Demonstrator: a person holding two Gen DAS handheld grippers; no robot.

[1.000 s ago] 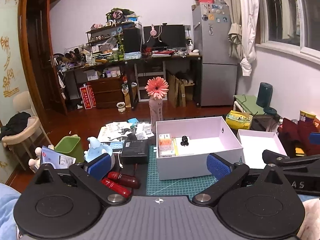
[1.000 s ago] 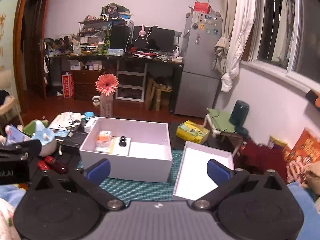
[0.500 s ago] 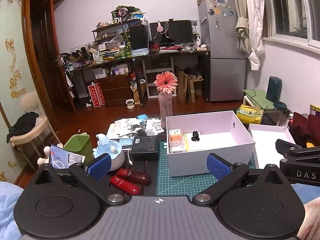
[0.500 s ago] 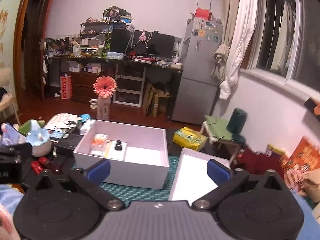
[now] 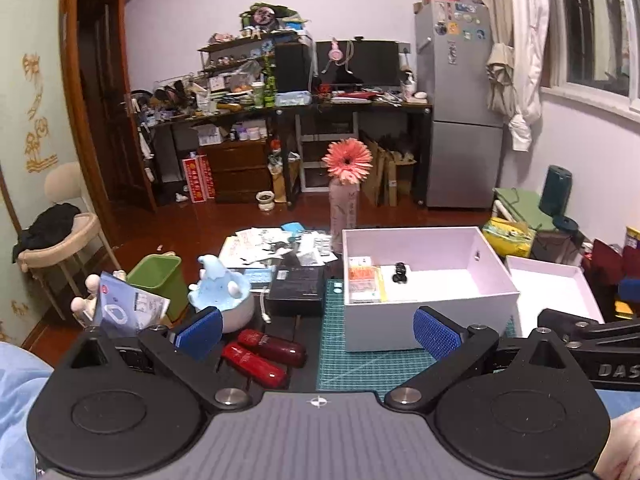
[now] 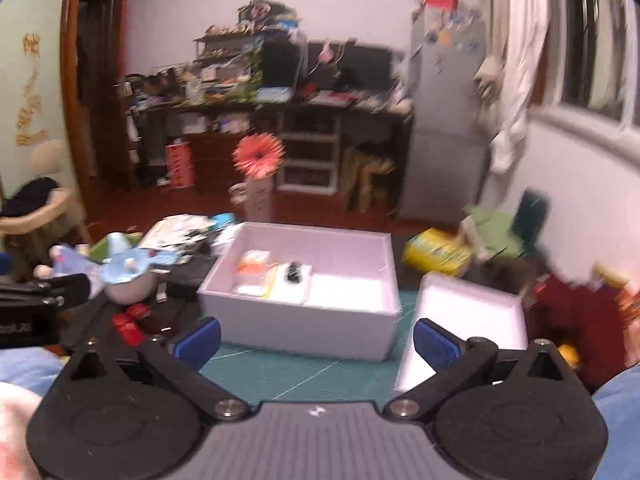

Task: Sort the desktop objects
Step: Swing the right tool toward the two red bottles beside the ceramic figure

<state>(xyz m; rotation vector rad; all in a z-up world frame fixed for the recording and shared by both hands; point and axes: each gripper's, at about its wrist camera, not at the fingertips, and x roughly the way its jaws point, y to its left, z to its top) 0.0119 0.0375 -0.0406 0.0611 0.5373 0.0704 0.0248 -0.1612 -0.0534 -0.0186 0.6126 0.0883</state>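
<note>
A white box [image 5: 384,326] [image 6: 300,324] stands open on the green cutting mat [image 5: 360,364], holding an orange card pack [image 5: 361,278] and a small black item [image 5: 399,273]. Its white lid [image 5: 560,292] [image 6: 464,316] lies to the right. Left of the box lie two red cases [image 5: 264,354], a black box [image 5: 298,292] and a blue-and-white figurine [image 5: 224,296]. My left gripper [image 5: 318,330] hovers open above the mat's near edge, nothing between its blue pads. The right gripper [image 6: 316,338] is open too, in front of the box; that view is motion-blurred.
A pink flower in a vase [image 5: 346,200] stands behind the box, with loose papers [image 5: 264,242] beside it. A green bin [image 5: 158,276] and a blue packet [image 5: 128,308] sit at the left. A cluttered desk [image 5: 304,104] and a fridge [image 5: 456,120] fill the far wall.
Both grippers have shifted and both stay open. The right view swung left and blurred, the box now more central. In the left view the table objects sit slightly further right.
</note>
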